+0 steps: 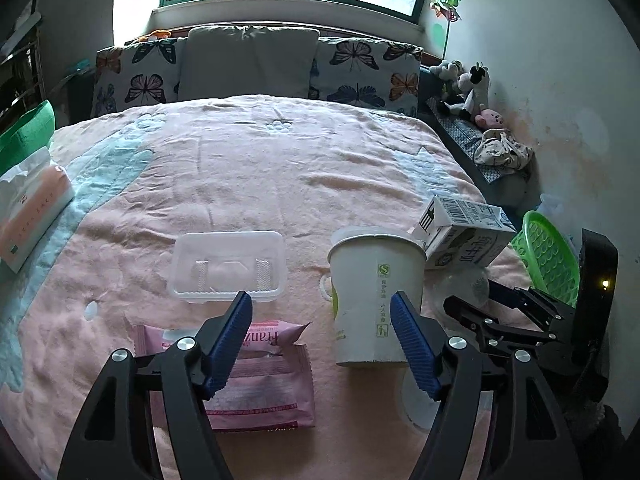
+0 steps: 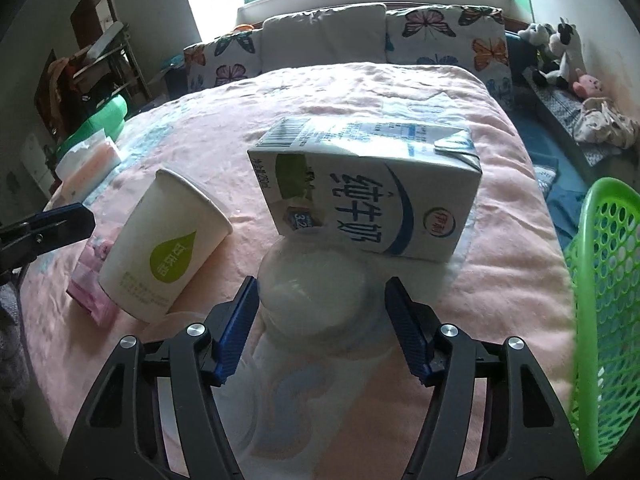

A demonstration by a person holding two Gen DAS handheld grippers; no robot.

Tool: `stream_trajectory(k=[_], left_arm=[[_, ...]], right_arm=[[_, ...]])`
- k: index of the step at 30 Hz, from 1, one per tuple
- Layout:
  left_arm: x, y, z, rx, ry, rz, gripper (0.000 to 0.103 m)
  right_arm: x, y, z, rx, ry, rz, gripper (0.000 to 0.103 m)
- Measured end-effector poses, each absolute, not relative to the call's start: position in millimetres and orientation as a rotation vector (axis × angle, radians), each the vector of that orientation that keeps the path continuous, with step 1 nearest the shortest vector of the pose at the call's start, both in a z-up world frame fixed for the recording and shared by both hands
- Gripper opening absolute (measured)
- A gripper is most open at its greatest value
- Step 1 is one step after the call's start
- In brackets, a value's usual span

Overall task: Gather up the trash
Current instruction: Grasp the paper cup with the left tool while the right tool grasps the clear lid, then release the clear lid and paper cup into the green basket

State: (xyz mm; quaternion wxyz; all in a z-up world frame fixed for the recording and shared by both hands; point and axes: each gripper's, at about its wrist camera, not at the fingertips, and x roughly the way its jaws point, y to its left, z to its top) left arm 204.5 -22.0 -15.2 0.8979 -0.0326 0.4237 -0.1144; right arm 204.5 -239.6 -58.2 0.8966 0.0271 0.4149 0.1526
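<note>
We found the trash scattered on the near part of the bed (image 1: 280,168), over a nubbly pink blanket. A clear domed plastic lid (image 2: 316,292) lay between the ribbed blue pads of our right claw (image 2: 320,320), which stood open around it. Just beyond lay a boxy milk carton (image 2: 372,192) on its side; left of it, a white paper cup (image 2: 160,248). Our left claw (image 1: 322,340) gaped open over a crinkled pink wrapper (image 1: 264,392), near a shallow clear tray (image 1: 228,264). A green perforated basket (image 2: 604,300) stood right.
</note>
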Motion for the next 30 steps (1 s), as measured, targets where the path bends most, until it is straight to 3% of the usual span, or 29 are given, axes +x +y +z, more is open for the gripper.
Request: stream_trajectory(k=[10,28,30], left_arm=[[217,-46,-21,0.001,0.896,-0.271,0.076],[242,-77,-42,0.049,0.982,-0.342,0.077],[244,-79,-45,0.047,0.989,-0.346,0.073]], right_arm=[[191,-246,-47,0.071,0.840,0.326,0.059],[133,-303,-24,0.136,0.781,0.253,0.059],[129,-308,-24,0.145,0.779,0.239,0.059]])
